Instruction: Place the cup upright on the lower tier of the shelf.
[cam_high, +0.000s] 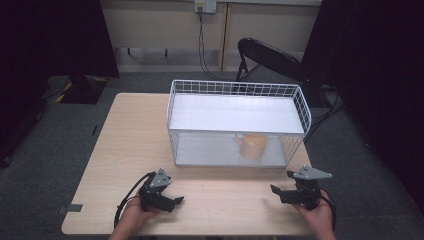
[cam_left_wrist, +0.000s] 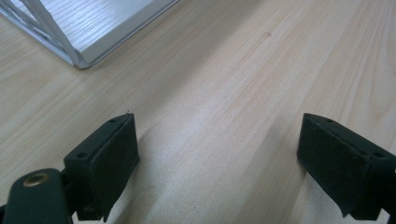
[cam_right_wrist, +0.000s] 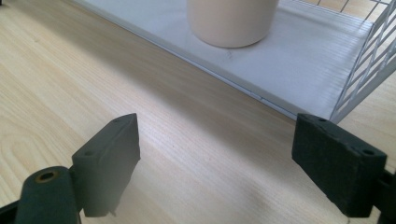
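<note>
A white two-level wire rack stands at the back middle of the wooden table. On its lower shelf sits a pale orange cup, whose base appears at the top of the right gripper view. My left gripper rests low over the table's front left, held by a hand, its jaws wide apart over bare wood. At the front right my right gripper is open too, pointing toward the rack's lower shelf, with nothing between its jaws.
A black folding chair stands behind the table, and dark curtains hang at both sides. A cable runs down from a wall socket. The rack's corner lies ahead and left of the left gripper.
</note>
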